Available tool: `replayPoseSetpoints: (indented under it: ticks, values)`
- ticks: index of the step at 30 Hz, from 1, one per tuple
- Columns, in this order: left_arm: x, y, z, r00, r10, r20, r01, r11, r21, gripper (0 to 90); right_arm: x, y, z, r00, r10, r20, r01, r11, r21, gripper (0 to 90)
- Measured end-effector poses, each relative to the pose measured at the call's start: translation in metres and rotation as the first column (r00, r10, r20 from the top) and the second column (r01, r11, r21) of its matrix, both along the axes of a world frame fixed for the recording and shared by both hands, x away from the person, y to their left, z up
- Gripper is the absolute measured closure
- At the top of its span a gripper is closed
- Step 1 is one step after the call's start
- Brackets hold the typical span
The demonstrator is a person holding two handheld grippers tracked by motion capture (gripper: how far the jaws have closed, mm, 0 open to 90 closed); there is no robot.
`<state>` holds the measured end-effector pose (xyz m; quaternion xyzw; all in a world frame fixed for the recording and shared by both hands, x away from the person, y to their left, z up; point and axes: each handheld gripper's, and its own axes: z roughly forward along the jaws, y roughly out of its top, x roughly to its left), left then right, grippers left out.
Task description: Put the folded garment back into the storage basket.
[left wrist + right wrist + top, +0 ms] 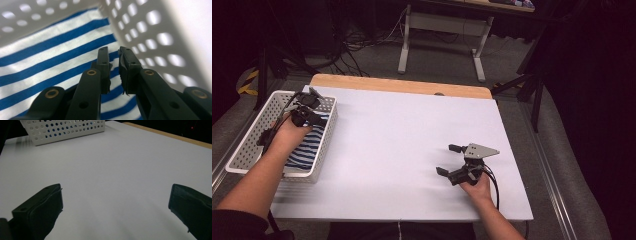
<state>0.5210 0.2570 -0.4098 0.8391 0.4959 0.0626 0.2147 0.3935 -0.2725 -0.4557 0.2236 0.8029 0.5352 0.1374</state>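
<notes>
White bench [402, 150] carries one basket [249, 145] holding one striped cloth [309, 147]; left gripper [113, 53], narrowly parted, hovers over the cloth ungrasping; right gripper [447, 159] rests wide open.

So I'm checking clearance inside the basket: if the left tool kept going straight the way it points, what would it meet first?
Most likely the blue-and-white striped cloth lying in the white basket. The left tool, its jaws slightly apart with nothing between them, points down at it near the perforated wall; depth is unclear.

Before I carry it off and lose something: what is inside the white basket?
A blue-and-white striped cloth lies in the white basket, with the left gripper above it, nothing between its jaws. Whatever lies under the cloth is covered.
</notes>
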Motion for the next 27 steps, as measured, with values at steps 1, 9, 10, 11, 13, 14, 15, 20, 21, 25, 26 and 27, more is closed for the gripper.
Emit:
replayPoseSetpoints:
  ticks: [1,9,10,11,13,14,15,20,21,25,26,27]
  values:
    - [-0.003,0.001,0.004,0.9999,-0.002,0.017,0.002,1.0000,-0.007,76.2,0.000,0.000,0.000,1.0000,0.000,-0.001,0.000,1.0000,-0.002,0.0]
    - [-0.033,0.009,0.034,0.9869,0.032,0.158,-0.014,0.9934,-0.114,50.2,0.001,0.000,0.000,1.0000,-0.001,-0.007,0.001,1.0000,-0.009,0.0]
    - [-0.037,0.009,0.038,0.9835,0.038,0.177,-0.014,0.9912,-0.132,47.2,0.001,0.000,0.000,1.0000,-0.001,-0.007,0.001,1.0000,-0.009,0.0]
    - [-0.042,0.009,0.043,0.9812,0.040,0.189,-0.011,0.9882,-0.153,45.0,0.001,0.000,0.000,1.0000,-0.001,-0.007,0.001,1.0000,-0.009,0.0]
    - [-0.051,0.006,0.051,0.9734,0.027,0.227,0.015,0.9831,-0.183,40.3,0.001,0.000,0.000,1.0000,0.003,-0.008,-0.003,1.0000,-0.009,0.0]
    - [-0.056,0.004,0.055,0.9685,0.019,0.248,0.029,0.9813,-0.190,38.0,0.001,0.001,0.000,1.0000,0.003,-0.007,-0.003,0.9999,-0.011,0.0]
    - [-0.061,0.001,0.058,0.9638,0.012,0.266,0.041,0.9805,-0.192,34.9,0.001,0.001,0.000,1.0000,0.003,-0.007,-0.003,0.9999,-0.011,0.0]
    - [-0.082,-0.015,0.067,0.9435,-0.025,0.330,0.097,0.9744,-0.203,22.9,0.001,0.001,0.000,0.9999,0.006,-0.009,-0.006,0.9999,-0.009,0.0]
    - [-0.086,-0.017,0.069,0.9391,-0.042,0.341,0.117,0.9723,-0.202,22.0,0.001,0.001,0.000,0.9999,0.007,-0.008,-0.007,0.9999,-0.009,0.0]
    - [-0.102,-0.029,0.075,0.9186,-0.066,0.390,0.174,0.9528,-0.249,18.7,0.001,0.001,0.000,0.9999,0.008,-0.007,-0.008,0.9999,-0.008,0.0]
    - [-0.105,-0.032,0.076,0.9158,-0.072,0.395,0.190,0.9446,-0.267,18.3,0.001,0.001,0.000,0.9999,0.009,-0.007,-0.009,0.9999,-0.007,0.0]
    - [-0.108,-0.035,0.076,0.9101,-0.081,0.406,0.208,0.9376,-0.279,17.9,0.001,0.001,0.000,0.9999,0.011,-0.007,-0.011,0.9999,-0.007,0.0]
